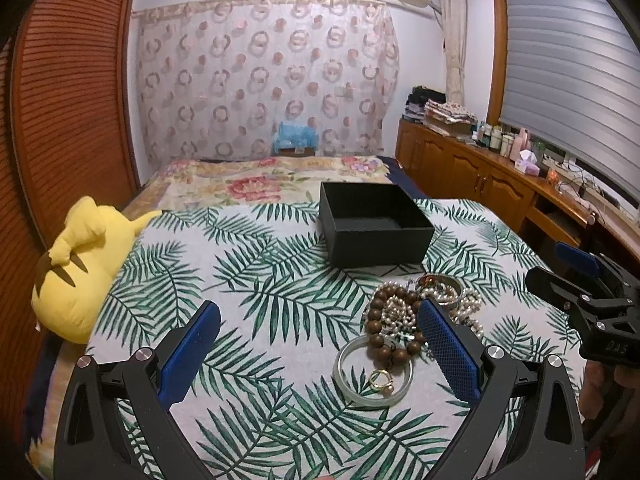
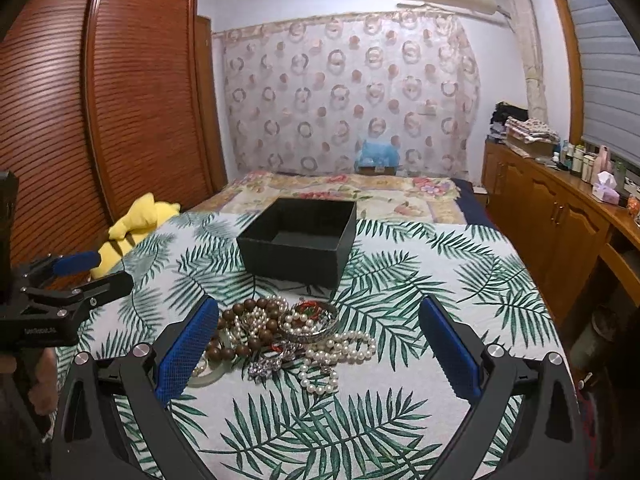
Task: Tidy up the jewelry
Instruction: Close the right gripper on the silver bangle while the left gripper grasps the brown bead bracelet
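A pile of jewelry lies on a leaf-print cloth (image 1: 256,280): a brown wooden bead bracelet (image 1: 390,350), a pale jade bangle (image 1: 352,390) with a gold ring (image 1: 382,380) inside it, pearl strands (image 2: 340,350), and a silver bangle (image 2: 310,326). An open, empty black box (image 1: 374,226) stands just behind the pile; it also shows in the right wrist view (image 2: 298,240). My left gripper (image 1: 320,320) is open and empty, above the cloth left of the pile. My right gripper (image 2: 318,316) is open and empty, with the pile between its fingers.
A yellow plush toy (image 1: 80,268) lies at the cloth's left edge. A floral bedspread (image 1: 256,184) extends behind the box. A wooden wardrobe (image 2: 120,120) stands at left. A wooden cabinet (image 2: 560,216) with bottles and tissues runs along the right.
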Demonstrator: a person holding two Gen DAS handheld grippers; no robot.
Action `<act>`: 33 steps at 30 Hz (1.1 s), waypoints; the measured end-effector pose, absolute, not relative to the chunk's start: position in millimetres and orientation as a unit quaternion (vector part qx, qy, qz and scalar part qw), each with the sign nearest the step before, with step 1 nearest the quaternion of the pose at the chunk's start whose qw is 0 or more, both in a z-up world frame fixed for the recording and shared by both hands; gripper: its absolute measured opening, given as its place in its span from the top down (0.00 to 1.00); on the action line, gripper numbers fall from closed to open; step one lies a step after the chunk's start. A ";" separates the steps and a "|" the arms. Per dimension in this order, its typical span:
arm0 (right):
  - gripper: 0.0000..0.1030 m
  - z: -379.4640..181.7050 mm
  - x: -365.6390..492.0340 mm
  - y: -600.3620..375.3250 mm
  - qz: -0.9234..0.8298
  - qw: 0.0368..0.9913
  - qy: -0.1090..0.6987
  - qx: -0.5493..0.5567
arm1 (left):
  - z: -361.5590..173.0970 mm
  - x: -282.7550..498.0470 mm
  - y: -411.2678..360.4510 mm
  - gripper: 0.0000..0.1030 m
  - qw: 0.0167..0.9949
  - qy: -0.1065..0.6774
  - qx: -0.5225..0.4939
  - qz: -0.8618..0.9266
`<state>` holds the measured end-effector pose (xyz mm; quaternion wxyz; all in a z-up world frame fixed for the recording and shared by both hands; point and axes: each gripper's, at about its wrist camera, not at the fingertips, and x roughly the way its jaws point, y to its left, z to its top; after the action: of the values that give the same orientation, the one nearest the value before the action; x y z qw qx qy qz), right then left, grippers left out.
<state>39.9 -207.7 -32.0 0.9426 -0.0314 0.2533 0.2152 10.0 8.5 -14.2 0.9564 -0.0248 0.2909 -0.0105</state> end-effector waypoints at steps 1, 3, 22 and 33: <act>0.04 -34.0 42.0 -206.9 0.219 0.941 0.257 -0.035 | -17.0 11.7 9.3 0.07 0.955 0.294 -0.025 -0.013; 0.06 -40.4 48.5 -203.9 0.231 0.934 0.270 -0.044 | -21.6 14.3 10.6 0.07 0.953 0.301 -0.026 -0.016; 0.30 -93.5 126.7 -164.4 0.315 0.856 0.394 -0.112 | -58.9 37.9 12.5 0.08 0.927 0.362 -0.043 -0.086; 0.39 -100.5 142.8 -163.9 0.317 0.846 0.406 -0.137 | -69.9 60.3 -1.7 0.31 0.913 0.388 -0.043 -0.118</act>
<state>142.8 -163.9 -100.5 0.8463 -0.1374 0.4058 0.3166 60.3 -1.7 -69.9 0.9128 -0.0429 0.3884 -0.1183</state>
